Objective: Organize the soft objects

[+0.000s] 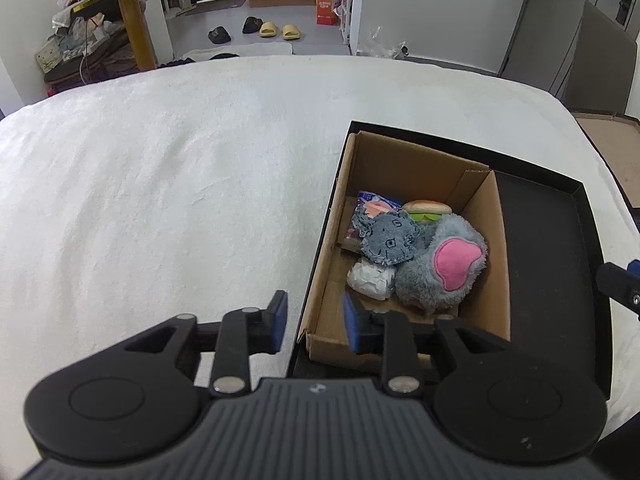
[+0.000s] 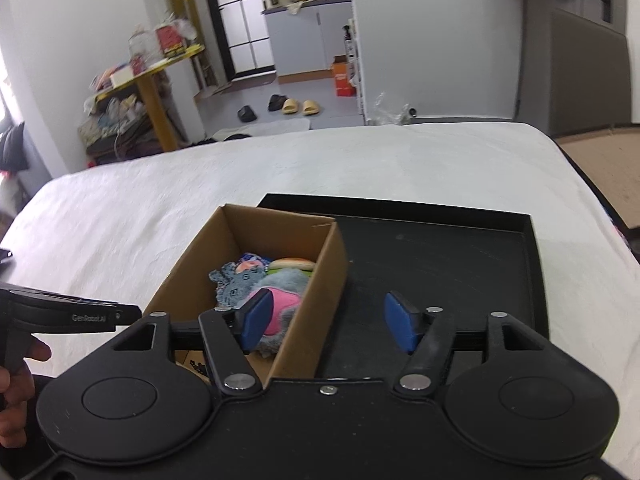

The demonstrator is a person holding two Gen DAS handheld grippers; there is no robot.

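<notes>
On the white bedspread (image 1: 168, 184), seen from the left wrist, a black tray (image 1: 548, 240) holds an open cardboard box (image 1: 404, 164) along its left side. Inside the box lie a grey plush toy (image 1: 436, 276) with a pink ear patch, a frayed denim patch (image 1: 388, 240) draped over it, a white crumpled wad (image 1: 370, 280), a plush hamburger (image 1: 426, 209) and a flat printed packet (image 1: 376, 202), possibly a sachet. All are heaped toward the box's far half. The left gripper (image 1: 315, 322) hangs above the box's near left wall, its blue pads apart with nothing between them.

From the right wrist, the same cardboard box (image 2: 240, 228) sits in the tray's (image 2: 440, 256) left part, and the rest of the tray is bare black. The denim patch (image 2: 236, 284), hamburger (image 2: 291, 265) and grey plush (image 2: 285, 280) crowd the box's bottom. The right gripper (image 2: 328, 322) straddles the box's right wall, pads wide apart and empty. A hand (image 2: 16, 384) at the left edge holds the other tool's handle.
</notes>
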